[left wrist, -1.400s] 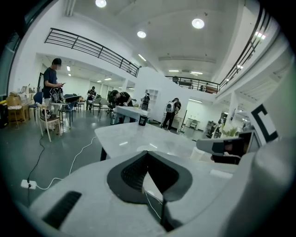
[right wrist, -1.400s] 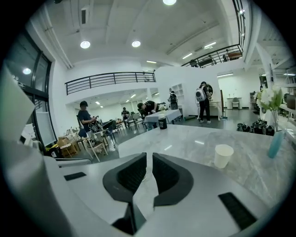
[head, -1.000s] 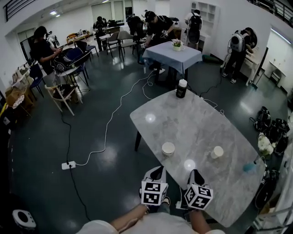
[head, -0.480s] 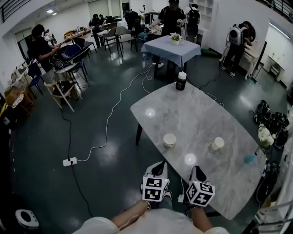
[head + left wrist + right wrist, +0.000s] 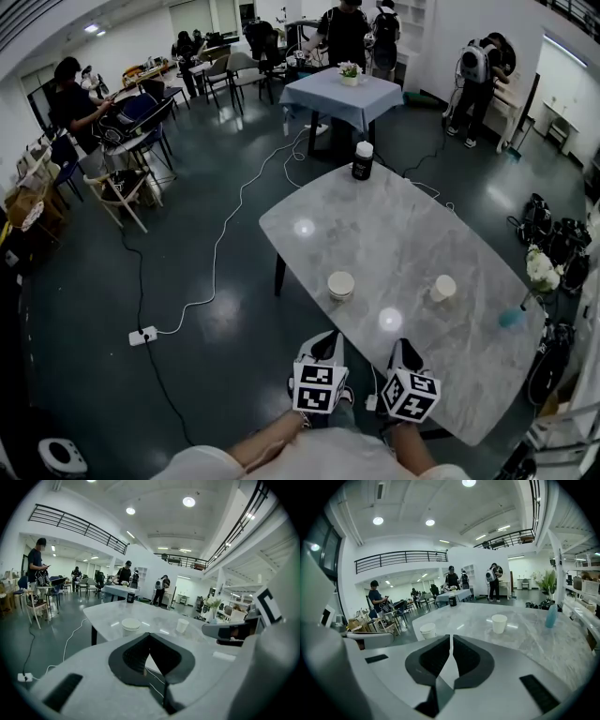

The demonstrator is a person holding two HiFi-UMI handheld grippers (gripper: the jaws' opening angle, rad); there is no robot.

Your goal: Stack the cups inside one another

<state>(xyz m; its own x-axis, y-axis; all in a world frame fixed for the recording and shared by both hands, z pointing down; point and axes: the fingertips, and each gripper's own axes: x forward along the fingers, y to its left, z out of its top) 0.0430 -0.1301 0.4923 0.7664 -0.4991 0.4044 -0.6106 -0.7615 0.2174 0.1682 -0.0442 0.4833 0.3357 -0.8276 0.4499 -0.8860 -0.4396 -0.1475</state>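
Observation:
Two pale paper cups stand upright and apart on the grey marble table (image 5: 394, 225): a wider one (image 5: 341, 284) near the left edge and a narrower one (image 5: 442, 288) to its right. Both grippers hover at the table's near end, short of the cups. My left gripper (image 5: 323, 349) is shut with nothing in it, and in the left gripper view (image 5: 150, 634) the wide cup (image 5: 131, 626) lies just beyond its tips, the narrow cup (image 5: 182, 626) further right. My right gripper (image 5: 403, 354) is shut and empty too; its own view (image 5: 451, 637) shows the wide cup (image 5: 428, 631) left and the narrow cup (image 5: 499, 623) right.
A dark jar with a white lid (image 5: 362, 160) stands at the table's far end. A blue bottle (image 5: 511, 343) and white flowers (image 5: 542, 272) sit off the right edge. A cable and power strip (image 5: 142, 335) lie on the floor at left. People, chairs and a cloth-covered table (image 5: 342, 97) stand behind.
Both grippers have stayed where they were, still shut. The head view has shifted slightly, and people at the back of the room have moved.

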